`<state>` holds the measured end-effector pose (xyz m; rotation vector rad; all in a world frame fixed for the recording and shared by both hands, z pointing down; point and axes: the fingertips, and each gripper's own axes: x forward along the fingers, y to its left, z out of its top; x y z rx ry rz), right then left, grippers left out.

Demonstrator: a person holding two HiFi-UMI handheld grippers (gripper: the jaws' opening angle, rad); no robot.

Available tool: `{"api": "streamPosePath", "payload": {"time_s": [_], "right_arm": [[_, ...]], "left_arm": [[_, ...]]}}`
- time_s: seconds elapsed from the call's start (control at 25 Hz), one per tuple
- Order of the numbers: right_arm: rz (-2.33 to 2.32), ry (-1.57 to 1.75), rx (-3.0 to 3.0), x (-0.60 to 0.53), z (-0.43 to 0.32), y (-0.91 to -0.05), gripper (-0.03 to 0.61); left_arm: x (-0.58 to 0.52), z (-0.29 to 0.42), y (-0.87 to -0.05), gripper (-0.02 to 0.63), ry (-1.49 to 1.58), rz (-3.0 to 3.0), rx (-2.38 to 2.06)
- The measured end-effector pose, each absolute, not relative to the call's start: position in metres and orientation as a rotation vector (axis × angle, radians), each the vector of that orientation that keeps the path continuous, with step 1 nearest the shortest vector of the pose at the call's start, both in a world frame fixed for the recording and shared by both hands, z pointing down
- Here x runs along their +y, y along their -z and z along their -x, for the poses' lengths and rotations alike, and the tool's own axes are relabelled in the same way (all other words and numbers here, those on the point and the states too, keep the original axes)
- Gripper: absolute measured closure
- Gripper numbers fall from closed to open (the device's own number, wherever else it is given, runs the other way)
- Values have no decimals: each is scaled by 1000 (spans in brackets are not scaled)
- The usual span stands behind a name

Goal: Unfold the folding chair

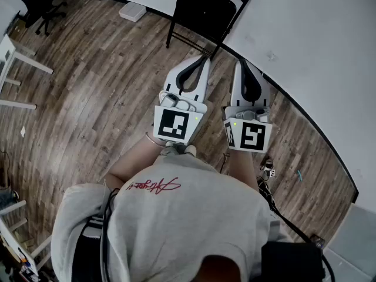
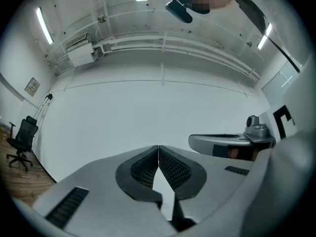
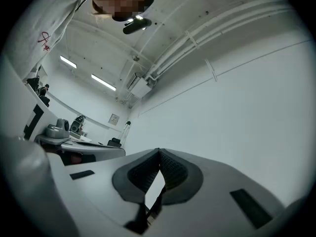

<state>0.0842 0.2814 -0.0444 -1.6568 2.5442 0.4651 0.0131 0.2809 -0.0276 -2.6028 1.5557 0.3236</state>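
Folding chair, black in a dark metal frame, stands upright with its back close to the white wall and its feet on the wooden floor; from here it looks still folded flat. The wall curves away behind the chair and the planked floor spreads out in front of it. A person in a grey sweatshirt stands facing the chair, a short way back from its feet, both arms held out toward it. Well off to the chair's left, by the same wall, sits a black office chair, and further out on that side are the legs of a white table. A flat white box lies on the floor just left of the chair.

The left tool points at the chair's feet, near them but not touching. Its jaws are pressed together with nothing between them. The right tool is beside it, a little further from the chair, likewise closed tight and empty.
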Motion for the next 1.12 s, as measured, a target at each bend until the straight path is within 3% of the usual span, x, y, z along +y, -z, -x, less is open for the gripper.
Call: {"api": "streamPosePath", "payload": {"time_s": [1.12], "right_arm": [[1553,-391,2513,284,-122,46,561]], "left_arm": [[281,-38,26,598,-332,2547,1628]]}}
